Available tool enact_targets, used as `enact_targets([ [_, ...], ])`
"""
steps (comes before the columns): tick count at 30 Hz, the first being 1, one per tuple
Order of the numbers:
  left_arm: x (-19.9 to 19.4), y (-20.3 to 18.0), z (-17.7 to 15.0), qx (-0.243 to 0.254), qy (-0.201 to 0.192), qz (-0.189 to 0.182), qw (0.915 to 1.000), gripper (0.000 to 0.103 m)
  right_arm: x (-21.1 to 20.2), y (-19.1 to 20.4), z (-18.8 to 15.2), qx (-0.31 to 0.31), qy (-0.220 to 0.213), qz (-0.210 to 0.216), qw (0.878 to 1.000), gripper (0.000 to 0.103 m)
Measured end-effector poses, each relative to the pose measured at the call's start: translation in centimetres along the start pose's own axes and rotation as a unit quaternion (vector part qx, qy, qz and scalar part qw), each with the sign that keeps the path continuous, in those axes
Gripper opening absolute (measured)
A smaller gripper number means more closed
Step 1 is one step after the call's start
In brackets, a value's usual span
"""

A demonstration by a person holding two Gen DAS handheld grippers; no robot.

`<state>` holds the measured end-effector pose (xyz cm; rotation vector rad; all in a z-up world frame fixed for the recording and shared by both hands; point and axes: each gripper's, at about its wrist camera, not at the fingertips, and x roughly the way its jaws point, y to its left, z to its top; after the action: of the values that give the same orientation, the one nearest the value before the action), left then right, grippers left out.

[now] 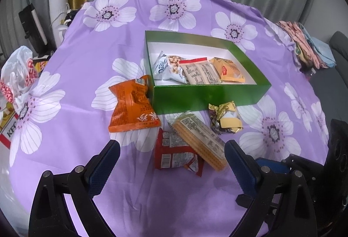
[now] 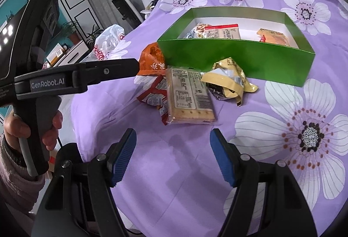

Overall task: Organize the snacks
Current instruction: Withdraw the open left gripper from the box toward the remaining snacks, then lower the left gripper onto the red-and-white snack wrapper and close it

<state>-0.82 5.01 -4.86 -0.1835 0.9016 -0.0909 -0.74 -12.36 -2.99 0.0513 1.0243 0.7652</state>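
A green box (image 1: 208, 95) (image 2: 239, 56) on the purple flowered cloth holds three snack packets: a white nut bag (image 1: 167, 69), a beige red-topped packet (image 1: 199, 72) (image 2: 224, 32) and a yellow packet (image 1: 230, 70) (image 2: 275, 38). In front of it lie an orange bag (image 1: 132, 106) (image 2: 152, 60), a red packet (image 1: 176, 154) (image 2: 155, 97), a clear cracker pack (image 1: 202, 141) (image 2: 189, 95) resting on the red one, and a crumpled gold wrapper (image 1: 226, 119) (image 2: 230, 80). My left gripper (image 1: 171, 150) stands open just short of the red packet. My right gripper (image 2: 173, 139) is open and empty, just short of the cracker pack.
A white plastic bag (image 1: 17, 76) (image 2: 108, 41) and a red-and-white carton (image 1: 7, 130) sit at the table's left edge. Folded cloths (image 1: 308, 47) lie at the far right. A hand (image 2: 32, 128) holds the left gripper's handle at the left of the right wrist view.
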Motion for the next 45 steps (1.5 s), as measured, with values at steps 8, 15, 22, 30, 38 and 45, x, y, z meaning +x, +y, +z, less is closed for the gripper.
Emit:
enact_targets([
  [8, 0.8, 0.3, -0.5, 0.003, 0.007, -0.008, 0.9999, 0.096, 1.6, 0.7, -0.4, -0.003, 0.015, 0.000, 1.000, 0.070],
  [15, 2.0, 2.0, -1.1, -0.015, 0.020, -0.019, 0.9995, 0.096, 3.2, 1.3, -0.4, -0.012, 0.022, -0.006, 1.000, 0.070],
  [22, 4.0, 3.3, -2.0, -0.021, 0.036, -0.025, 0.9988, 0.096, 4.9, 1.5, 0.2, -0.026, 0.029, -0.029, 0.999, 0.065],
  [30, 6.0, 3.4, -1.7, -0.020, 0.050, -0.056, 0.9970, 0.088, 6.8, 2.1, 1.2, -0.044, 0.026, -0.045, 0.998, 0.063],
  [38, 6.7, 3.5, -1.4, -0.030, 0.061, -0.111, 0.9915, 0.056, 8.5, 1.8, 2.7, -0.057, 0.021, -0.052, 0.997, 0.059],
  [45, 6.3, 3.7, -1.7, -0.037, 0.060, -0.108, 0.9916, 0.053, 8.4, 1.8, 2.7, -0.060, 0.020, -0.035, 0.997, 0.043],
])
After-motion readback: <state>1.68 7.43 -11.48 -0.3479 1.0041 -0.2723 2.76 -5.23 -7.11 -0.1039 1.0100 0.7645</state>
